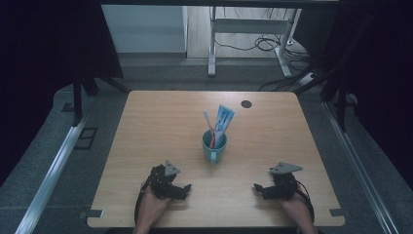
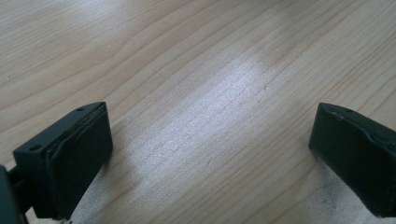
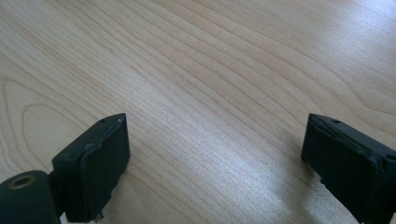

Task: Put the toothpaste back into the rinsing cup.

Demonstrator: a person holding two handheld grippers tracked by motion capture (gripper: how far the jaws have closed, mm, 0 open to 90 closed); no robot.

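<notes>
Resting near your edge of the table (image 1: 146, 117), your left gripper (image 1: 181, 187) and your right gripper (image 1: 259, 188) both lie low on the wood, and each has its jaws spread wide with nothing between them. In the left gripper view and the right gripper view you see bare wood between the black jaws. The green mug (image 1: 213, 147) stands in the middle of the table, ahead of both grippers and between them, well apart from each. A toothbrush (image 1: 209, 125) and a tube of toothpaste (image 1: 223, 123) stand up inside it and lean a little. It looks like you are at the start, or at a rest, with nothing picked up. If you go for the mug or the things in it, you need to lift a gripper and reach forward toward the middle. There is lots of open wood all around the mug. A small dark round spot (image 1: 246, 104) sits far back. Your hands are close to the near edge, so mind that edge.
</notes>
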